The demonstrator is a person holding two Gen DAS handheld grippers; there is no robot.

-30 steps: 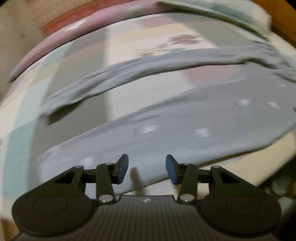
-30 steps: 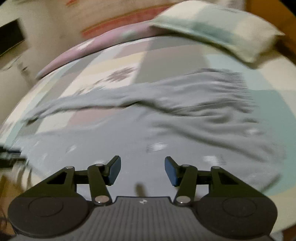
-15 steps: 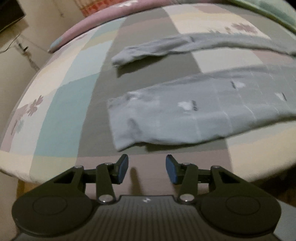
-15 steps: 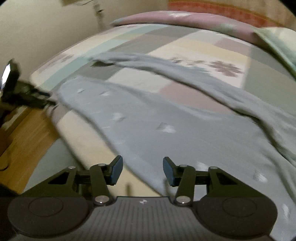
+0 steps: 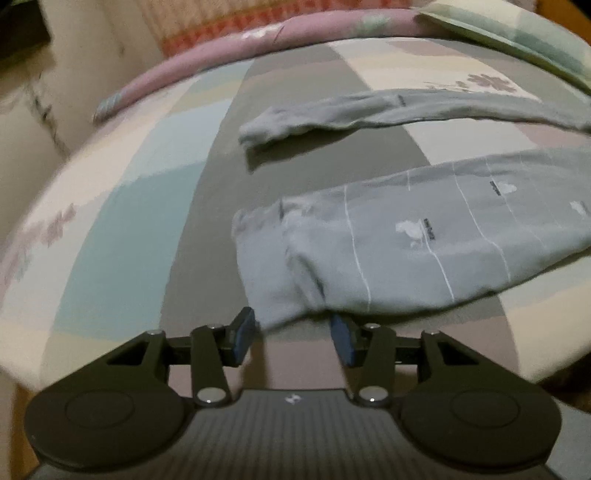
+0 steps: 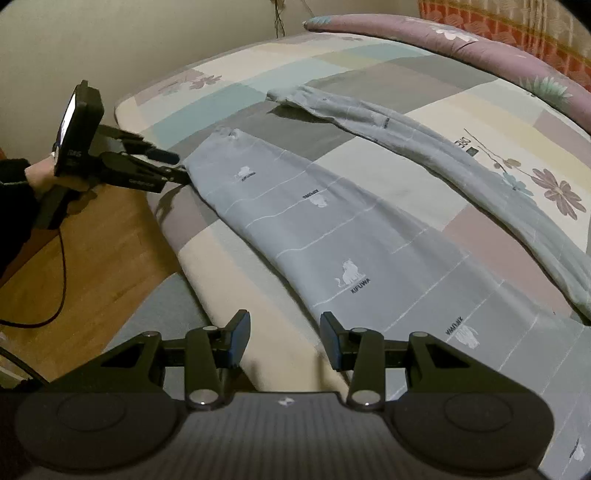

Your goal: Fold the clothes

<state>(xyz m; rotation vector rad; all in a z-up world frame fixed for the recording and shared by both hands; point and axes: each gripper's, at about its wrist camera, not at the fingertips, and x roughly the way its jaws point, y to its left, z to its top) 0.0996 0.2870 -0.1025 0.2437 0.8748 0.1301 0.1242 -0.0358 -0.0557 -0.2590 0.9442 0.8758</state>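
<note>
Grey printed trousers lie spread on the patchwork bed (image 6: 258,44), legs apart. The near leg (image 6: 332,240) runs along the bed's front edge; the far leg (image 6: 424,147) lies behind it. My left gripper (image 5: 291,334) is open at the near leg's cuff (image 5: 273,284), whose corner reaches between the blue pads without being clamped. The far leg's cuff (image 5: 266,129) lies beyond. In the right wrist view the left gripper (image 6: 177,170) touches that cuff, held by a hand (image 6: 38,173). My right gripper (image 6: 284,338) is open over the bed's edge, beside the near leg's hem side.
A pink rolled quilt (image 5: 221,55) and a checked pillow (image 5: 517,33) lie along the bed's far side. Wooden floor (image 6: 74,258) with a dark cable (image 6: 55,306) lies left of the bed. A wall (image 6: 147,37) stands behind.
Both views have swung toward the leg ends. My left gripper has closed in on the near leg's cuff. My right gripper now sits lower at the bed's edge. Both stay open.
</note>
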